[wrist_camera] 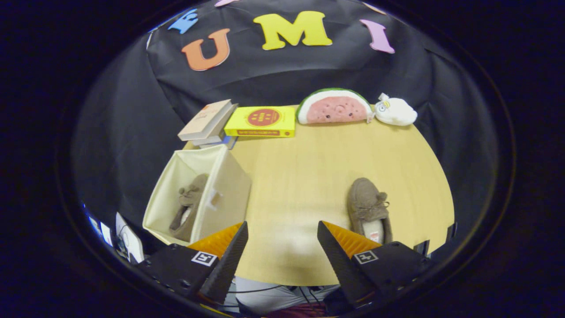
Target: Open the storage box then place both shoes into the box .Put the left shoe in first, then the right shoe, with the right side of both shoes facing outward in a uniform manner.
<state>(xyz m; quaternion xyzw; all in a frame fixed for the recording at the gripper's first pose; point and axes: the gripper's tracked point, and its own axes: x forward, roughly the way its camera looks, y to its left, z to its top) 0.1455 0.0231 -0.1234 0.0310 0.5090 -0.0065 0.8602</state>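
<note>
Claw (282, 247) fingers apart, gripping nothing, above wooden worktop (309, 176). Open cream storage box (229, 185) ahead left, one brown shoe (189, 207) inside. Second brown shoe (368, 207) on worktop just beyond right finger.

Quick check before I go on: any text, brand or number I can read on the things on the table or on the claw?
Yellow book: red round emblem and spine strip carry print, too blurred to read.
Tan book: cover marks too small to read.
Claw, open over the table: square coded markers, no words.
Loose shoe, storage box: none visible.
</note>
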